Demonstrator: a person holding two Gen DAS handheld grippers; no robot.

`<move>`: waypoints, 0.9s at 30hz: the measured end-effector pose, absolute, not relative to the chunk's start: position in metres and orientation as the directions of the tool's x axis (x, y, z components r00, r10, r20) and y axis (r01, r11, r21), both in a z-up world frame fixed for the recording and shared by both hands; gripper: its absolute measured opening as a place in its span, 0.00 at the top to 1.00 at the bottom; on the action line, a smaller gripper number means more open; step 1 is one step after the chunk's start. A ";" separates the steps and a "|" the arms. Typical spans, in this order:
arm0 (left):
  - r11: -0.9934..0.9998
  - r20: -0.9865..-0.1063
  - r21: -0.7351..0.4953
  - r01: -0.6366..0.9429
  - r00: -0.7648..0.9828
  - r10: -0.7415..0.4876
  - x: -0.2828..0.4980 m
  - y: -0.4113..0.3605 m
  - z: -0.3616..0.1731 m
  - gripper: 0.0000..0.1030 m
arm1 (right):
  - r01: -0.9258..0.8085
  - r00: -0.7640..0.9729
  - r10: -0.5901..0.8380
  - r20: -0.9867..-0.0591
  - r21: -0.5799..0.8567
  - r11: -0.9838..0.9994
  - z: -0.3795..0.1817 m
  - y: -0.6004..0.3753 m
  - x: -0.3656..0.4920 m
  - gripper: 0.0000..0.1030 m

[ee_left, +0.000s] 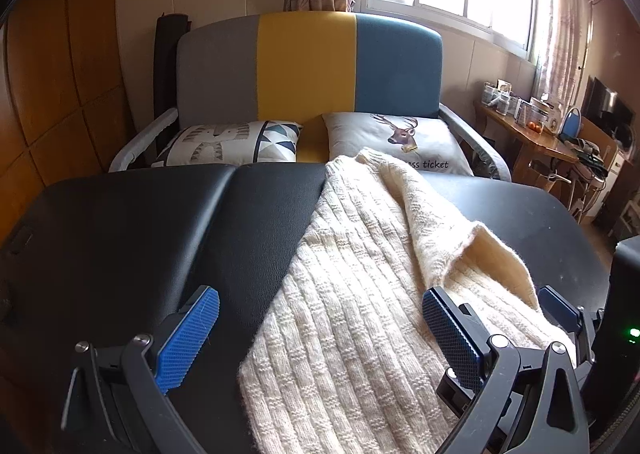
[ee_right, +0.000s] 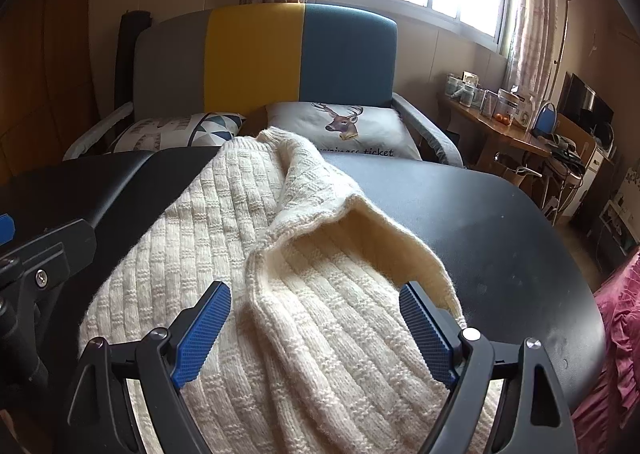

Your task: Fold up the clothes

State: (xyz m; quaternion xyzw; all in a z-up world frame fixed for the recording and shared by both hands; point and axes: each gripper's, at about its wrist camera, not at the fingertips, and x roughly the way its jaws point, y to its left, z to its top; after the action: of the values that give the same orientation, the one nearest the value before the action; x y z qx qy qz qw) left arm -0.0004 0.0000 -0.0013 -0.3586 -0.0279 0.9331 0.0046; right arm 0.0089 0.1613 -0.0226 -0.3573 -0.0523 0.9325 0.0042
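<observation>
Right wrist view showed both grippers, right gripper and left gripper, spread wide and empty over a cream sweater lying partly doubled on the black table, a sleeve-fold stage by appearance.

The cream sweater runs off the bottom edge in both views, so its near end cannot be seen. Its folded-over flap hides the knit beneath it. The far edge of the black table cuts off the deer pillow, whose printed words are partly covered by the sweater. Items on the wooden side desk are too small to tell.
</observation>
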 end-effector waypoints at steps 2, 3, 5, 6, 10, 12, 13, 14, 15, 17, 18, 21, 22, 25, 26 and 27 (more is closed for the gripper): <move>-0.998 -0.675 -0.061 0.005 -0.737 0.038 -0.001 0.000 -0.004 0.01 | 0.030 -0.744 0.044 -0.667 -0.099 -0.995 -0.018 0.161 0.010 0.14; -0.998 -0.678 -0.063 0.001 -0.733 0.042 -0.002 0.000 -0.006 0.01 | 0.032 -0.736 0.035 -0.676 -0.087 -0.996 -0.016 0.163 0.009 0.14; -0.998 -0.685 -0.069 -0.005 -0.727 0.051 -0.002 0.000 -0.008 0.01 | 0.038 -0.728 0.024 -0.685 -0.075 -0.996 -0.024 0.166 0.010 0.14; -0.997 -0.688 -0.071 -0.008 -0.724 0.055 -0.003 0.000 -0.010 0.01 | 0.041 -0.727 0.019 -0.687 -0.071 -0.997 -0.027 0.166 0.010 0.14; -0.996 -0.700 -0.082 -0.021 -0.711 0.073 -0.005 -0.001 -0.015 0.01 | 0.081 -0.716 -0.070 -0.695 0.017 -0.997 -0.033 0.175 0.013 0.14; -0.989 -0.717 -0.135 -0.057 -0.684 0.137 -0.007 -0.003 -0.022 0.00 | 0.107 -0.711 -0.145 -0.688 0.098 -0.989 -0.028 0.188 0.018 0.14; -0.980 -0.724 -0.187 -0.074 -0.664 0.188 -0.008 -0.006 -0.028 0.00 | 0.119 -0.704 -0.183 -0.686 0.140 -0.983 -0.027 0.195 0.019 0.14; -0.967 -0.728 -0.238 -0.089 -0.643 0.239 -0.009 -0.009 -0.033 0.00 | 0.127 -0.689 -0.229 -0.688 0.196 -0.972 -0.028 0.204 0.020 0.14; -0.952 -0.729 -0.289 -0.104 -0.621 0.289 -0.009 -0.012 -0.039 0.00 | 0.130 -0.667 -0.281 -0.690 0.263 -0.956 -0.030 0.214 0.020 0.14; -0.913 -0.721 -0.388 -0.127 -0.574 0.387 -0.011 -0.018 -0.050 0.00 | 0.129 -0.622 -0.384 -0.683 0.394 -0.910 -0.034 0.234 0.021 0.14; -0.914 -0.724 -0.384 -0.130 -0.572 0.386 -0.008 -0.019 -0.054 0.00 | 0.125 -0.599 -0.434 -0.673 0.457 -0.880 -0.035 0.244 0.021 0.14; -0.918 -0.733 -0.372 -0.137 -0.563 0.381 -0.002 -0.023 -0.064 0.00 | 0.103 -0.570 -0.528 -0.629 0.584 -0.806 -0.040 0.276 0.030 0.14; -0.919 -0.736 -0.369 -0.139 -0.560 0.381 0.001 -0.025 -0.067 0.00 | 0.094 -0.564 -0.555 -0.612 0.620 -0.779 -0.042 0.287 0.034 0.14; -0.873 -0.708 -0.453 -0.181 -0.522 0.475 0.004 -0.035 -0.073 0.00 | 0.063 -0.555 -0.619 -0.556 0.714 -0.698 -0.045 0.318 0.045 0.14; -0.856 -0.697 -0.479 -0.193 -0.509 0.505 0.005 -0.038 -0.074 0.00 | 0.048 -0.567 -0.622 -0.541 0.732 -0.680 -0.045 0.327 0.049 0.14; -0.859 -0.700 -0.471 -0.202 -0.507 0.503 0.007 -0.037 -0.077 0.00 | 0.030 -0.582 -0.623 -0.523 0.752 -0.659 -0.044 0.336 0.052 0.14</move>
State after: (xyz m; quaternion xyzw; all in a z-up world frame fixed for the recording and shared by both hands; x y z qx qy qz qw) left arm 0.0070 -0.0374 -0.0770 -0.4515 -0.1668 0.8518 0.2068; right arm 0.0524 0.3359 -0.0443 -0.4105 0.3608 0.8130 -0.2009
